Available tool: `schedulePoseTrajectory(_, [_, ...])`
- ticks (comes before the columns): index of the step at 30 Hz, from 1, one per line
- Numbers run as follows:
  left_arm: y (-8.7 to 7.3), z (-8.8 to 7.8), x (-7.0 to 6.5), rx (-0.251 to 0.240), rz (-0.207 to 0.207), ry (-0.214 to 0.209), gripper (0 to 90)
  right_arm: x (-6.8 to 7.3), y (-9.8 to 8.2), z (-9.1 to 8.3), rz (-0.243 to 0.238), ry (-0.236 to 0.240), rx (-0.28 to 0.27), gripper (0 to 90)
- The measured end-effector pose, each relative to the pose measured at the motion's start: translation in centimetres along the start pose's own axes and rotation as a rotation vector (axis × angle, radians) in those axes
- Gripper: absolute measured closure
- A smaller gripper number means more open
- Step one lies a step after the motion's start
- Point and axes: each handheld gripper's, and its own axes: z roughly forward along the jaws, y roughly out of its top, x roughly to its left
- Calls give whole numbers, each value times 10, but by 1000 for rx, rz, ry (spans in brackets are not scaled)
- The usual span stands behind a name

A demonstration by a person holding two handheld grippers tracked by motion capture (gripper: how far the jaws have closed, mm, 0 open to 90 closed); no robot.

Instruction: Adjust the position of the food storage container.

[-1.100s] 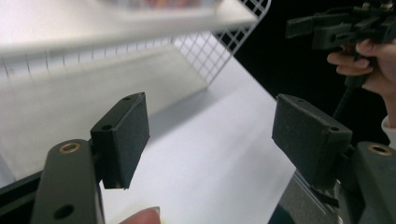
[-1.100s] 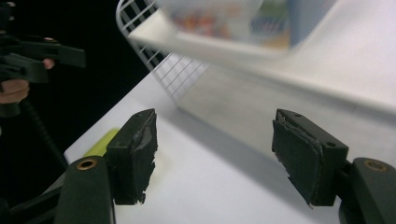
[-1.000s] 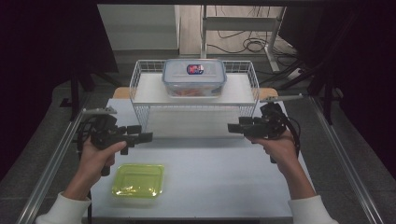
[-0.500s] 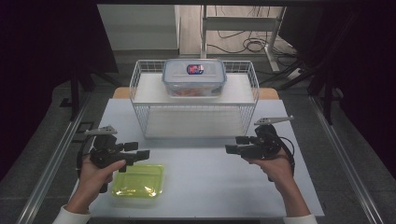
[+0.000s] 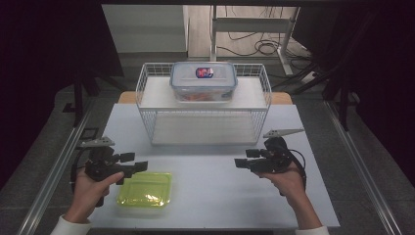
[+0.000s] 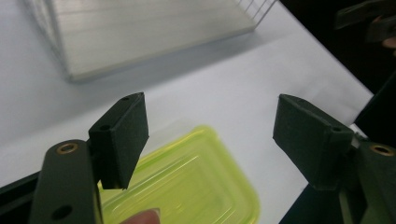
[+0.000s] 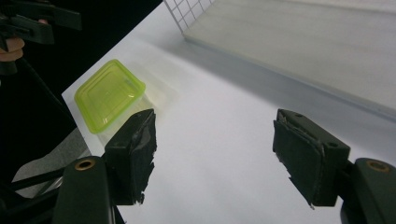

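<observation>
A flat yellow-green translucent plastic container [image 5: 145, 188] lies at the near left of the white table [image 5: 215, 196]. The left gripper [image 5: 133, 162] hovers just above its far left edge, jaws spread wide and empty. The right gripper [image 5: 243, 163] is held over bare tabletop well to the right, jaws likewise wide apart, holding nothing. At the far side stands a white wire basket [image 5: 147, 93] with a clear lidded plastic box [image 5: 203, 81] resting on its upper shelf.

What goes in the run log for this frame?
left tool: open, above green-lidded container | right tool: open, empty | clear container: on wire rack
</observation>
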Motion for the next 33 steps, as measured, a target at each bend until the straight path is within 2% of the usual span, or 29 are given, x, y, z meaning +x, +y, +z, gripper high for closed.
schedulePoseTrajectory(3, [-5, -4, 7, 11, -1, 22, 267, -3, -4, 0, 11, -3, 7, 301])
schedulePoseTrajectory(6, [-8, -13, 12, 13, 14, 76, 269, -3, -7, 1, 14, -10, 15, 301])
schedulePoseTrajectory(10, [-16, -24, 21, 38, 24, 104, 286, -3, -8, 1, 16, -10, 19, 301])
schedulePoseTrajectory(12, [-22, -27, 26, 62, 22, 123, 331, -2, -8, 2, 16, -8, 20, 301])
schedulePoseTrajectory(17, [-43, -30, 40, 149, 23, 196, 573, -2, -9, 3, 18, -9, 24, 296])
schedulePoseTrajectory(18, [-47, -29, 43, 167, 15, 197, 680, -2, -9, 3, 18, -8, 26, 295])
schedulePoseTrajectory(19, [-50, -29, 45, 181, 11, 196, 680, -2, -9, 3, 18, -8, 26, 295])
schedulePoseTrajectory(20, [-55, -28, 48, 203, 6, 199, 770, -2, -9, 4, 18, -8, 28, 295])
schedulePoseTrajectory(26, [-76, -17, 54, 299, -11, 182, 862, -3, -9, 6, 20, -9, 36, 292])
schedulePoseTrajectory(31, [-88, -10, 53, 344, -11, 160, 894, -3, -11, 8, 26, -7, 46, 290])
schedulePoseTrajectory(33, [-89, -9, 50, 349, -5, 167, 895, -3, -11, 9, 27, -6, 46, 290])
